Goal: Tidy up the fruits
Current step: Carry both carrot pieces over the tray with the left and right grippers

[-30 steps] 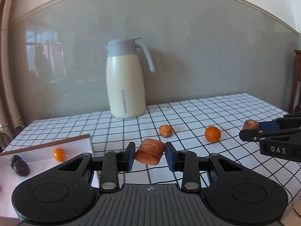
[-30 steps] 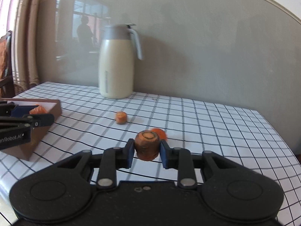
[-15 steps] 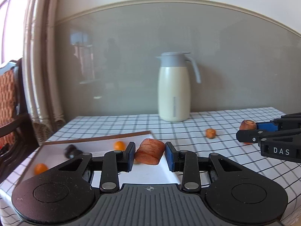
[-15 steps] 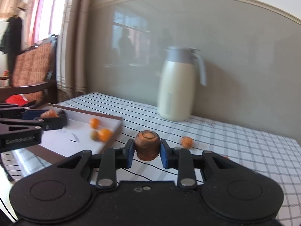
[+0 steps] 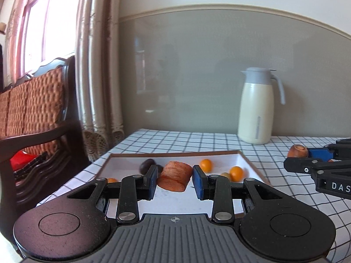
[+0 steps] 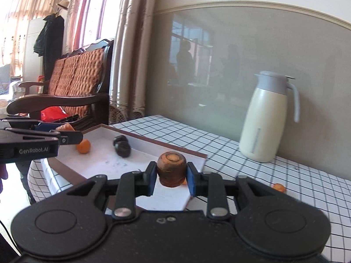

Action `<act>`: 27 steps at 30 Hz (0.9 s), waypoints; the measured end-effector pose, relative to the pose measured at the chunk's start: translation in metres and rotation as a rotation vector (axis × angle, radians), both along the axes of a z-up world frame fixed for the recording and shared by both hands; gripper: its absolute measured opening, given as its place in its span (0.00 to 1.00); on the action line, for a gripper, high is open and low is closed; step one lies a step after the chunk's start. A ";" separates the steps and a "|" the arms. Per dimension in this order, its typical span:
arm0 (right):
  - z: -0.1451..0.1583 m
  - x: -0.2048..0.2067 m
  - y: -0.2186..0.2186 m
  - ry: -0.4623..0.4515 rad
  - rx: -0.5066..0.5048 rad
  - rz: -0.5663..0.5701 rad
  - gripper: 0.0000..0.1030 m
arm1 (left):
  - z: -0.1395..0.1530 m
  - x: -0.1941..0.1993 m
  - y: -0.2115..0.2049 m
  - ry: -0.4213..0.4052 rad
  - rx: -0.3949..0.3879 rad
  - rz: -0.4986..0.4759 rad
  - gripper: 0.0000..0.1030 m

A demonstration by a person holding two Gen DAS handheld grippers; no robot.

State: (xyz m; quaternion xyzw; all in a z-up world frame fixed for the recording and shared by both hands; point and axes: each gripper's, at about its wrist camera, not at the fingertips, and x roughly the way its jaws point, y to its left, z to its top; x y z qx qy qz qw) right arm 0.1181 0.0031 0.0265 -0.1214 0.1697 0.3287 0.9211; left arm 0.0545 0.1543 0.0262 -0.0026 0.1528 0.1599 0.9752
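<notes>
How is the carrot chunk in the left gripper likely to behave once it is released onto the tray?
The carrot chunk looks rigid, keeping its shape in the left gripper. Being cylindrical and held sideways, it may roll on the tray, though the raised rim should stop it.

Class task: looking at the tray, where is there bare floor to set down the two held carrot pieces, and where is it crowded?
Free: the tray's near white floor, between the left tool and the near rim. Crowded: the far half, where dark fruits and small oranges cluster. The right tool hovers by the tray's corner.
</notes>
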 end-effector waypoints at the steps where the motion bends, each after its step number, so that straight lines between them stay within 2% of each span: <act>1: -0.001 -0.001 0.004 -0.002 -0.003 0.006 0.19 | -0.001 -0.001 0.005 0.001 0.000 0.009 0.33; 9: -0.004 0.006 0.030 -0.005 -0.027 0.043 0.19 | 0.002 0.000 0.036 -0.012 -0.002 0.077 0.34; 16: -0.005 0.019 0.045 -0.016 -0.040 0.041 0.19 | 0.003 0.016 0.055 -0.010 0.007 0.099 0.34; 27: -0.006 0.057 0.052 0.013 -0.028 -0.008 0.19 | -0.004 0.049 0.077 0.014 -0.007 0.117 0.34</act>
